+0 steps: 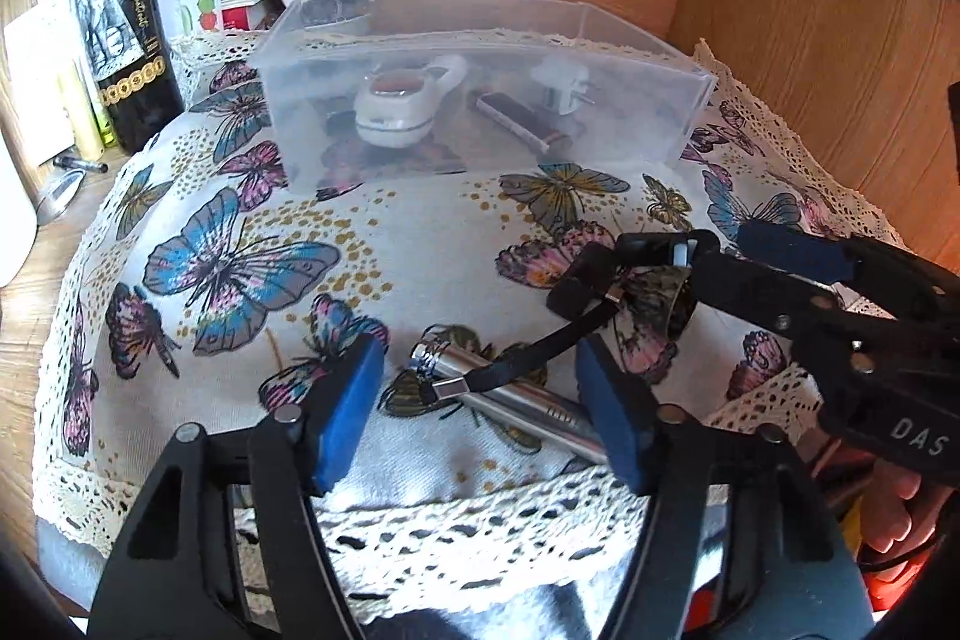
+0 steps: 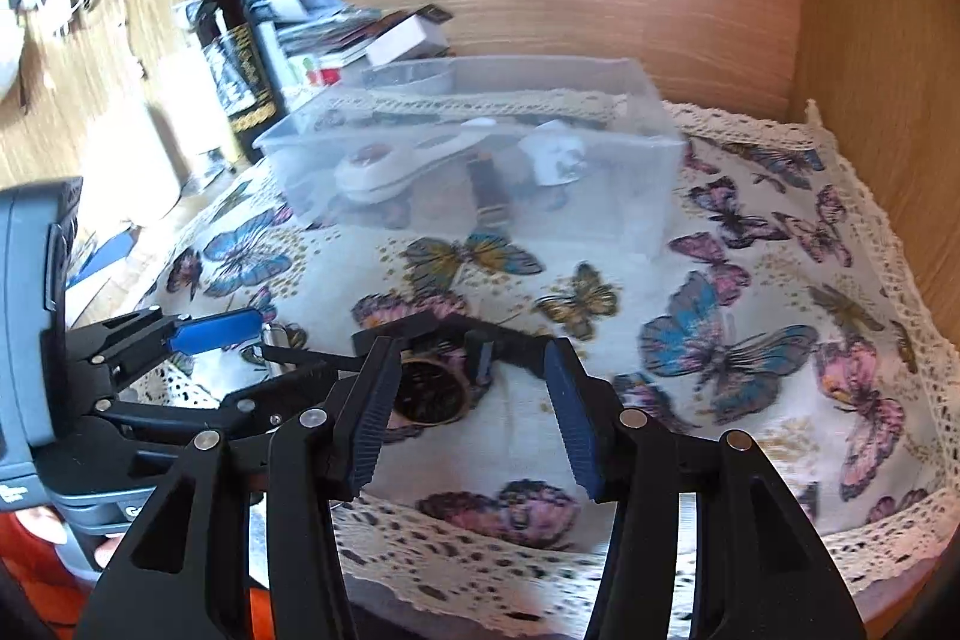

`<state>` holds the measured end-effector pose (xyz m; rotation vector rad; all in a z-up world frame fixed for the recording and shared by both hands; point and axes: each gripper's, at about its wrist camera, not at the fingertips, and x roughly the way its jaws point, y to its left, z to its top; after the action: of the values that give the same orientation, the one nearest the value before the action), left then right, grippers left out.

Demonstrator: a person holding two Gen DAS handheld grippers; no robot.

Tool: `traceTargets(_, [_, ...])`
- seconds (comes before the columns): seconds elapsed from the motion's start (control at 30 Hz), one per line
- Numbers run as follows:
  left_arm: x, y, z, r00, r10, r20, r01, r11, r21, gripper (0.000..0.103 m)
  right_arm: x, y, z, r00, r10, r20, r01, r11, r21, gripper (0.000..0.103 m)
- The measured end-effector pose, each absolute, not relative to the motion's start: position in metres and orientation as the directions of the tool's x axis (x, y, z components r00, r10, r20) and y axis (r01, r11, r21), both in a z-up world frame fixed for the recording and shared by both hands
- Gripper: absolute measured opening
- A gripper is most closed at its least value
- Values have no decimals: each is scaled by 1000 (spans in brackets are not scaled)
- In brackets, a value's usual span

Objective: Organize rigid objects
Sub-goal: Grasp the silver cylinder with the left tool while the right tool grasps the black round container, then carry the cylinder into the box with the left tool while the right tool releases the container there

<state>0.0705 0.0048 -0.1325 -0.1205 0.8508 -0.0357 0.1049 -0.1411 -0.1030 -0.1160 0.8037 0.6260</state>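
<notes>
Left wrist view: right tool [image 1: 714, 253] body reads "DAS".

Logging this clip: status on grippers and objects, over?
Left gripper open around silver flashlight. Right gripper open at wristwatch. Clear bin ahead, path unobstructed.

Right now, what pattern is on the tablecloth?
Colourful butterflies on white tablecloth, lace-edged; left wrist view is clearest.

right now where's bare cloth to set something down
Free: the butterfly cloth between the clear bin and the left gripper. Crowded: the near edge, with the metal tube, the watch and the right gripper; also beside the bottle.
</notes>
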Motion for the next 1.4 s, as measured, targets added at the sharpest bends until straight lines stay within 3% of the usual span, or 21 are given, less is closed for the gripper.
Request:
traceTargets(0.2, [59, 17, -128, 669, -44, -742, -50, 993, -103, 60, 105, -122, -114, 489, 483, -727, -595, 793, 127, 47])
traceTargets(0.33, [53, 30, -123, 669, -60, -741, -85, 984, -156, 75, 104, -119, -122, 485, 468, -739, -598, 794, 110, 36])
traceTargets(0.37, [51, 30, -124, 668, -63, -742, -87, 983, -162, 76, 104, -119, -122, 486, 465, -740, -596, 796, 108, 31])
traceTargets(0.5, [45, 18, -128, 665, -91, -741, -54, 984, -170, 76, 105, -125, -121, 502, 463, -730, -585, 804, 107, 31])
traceTargets(0.67, [45, 5, -129, 671, -130, -730, 1, 985, -174, 41, 102, -136, -112, 531, 460, -711, -573, 814, 98, 31])
traceTargets(0.8, [46, 5, -130, 673, -139, -727, 2, 982, -186, 24, 103, -142, -108, 546, 460, -700, -561, 822, 102, 31])
traceTargets(0.83, [47, 5, -130, 672, -142, -727, 1, 982, -191, 15, 104, -144, -107, 549, 461, -697, -558, 823, 105, 31])
traceTargets(1.1, [56, 22, -118, 698, -101, -709, -35, 984, -175, 15, 105, -149, -93, 586, 464, -665, -548, 831, 97, 31])
traceTargets(1.4, [70, 35, -69, 793, -31, -609, -33, 995, -94, 15, 119, -156, -57, 673, 455, -583, -516, 854, 71, 31])
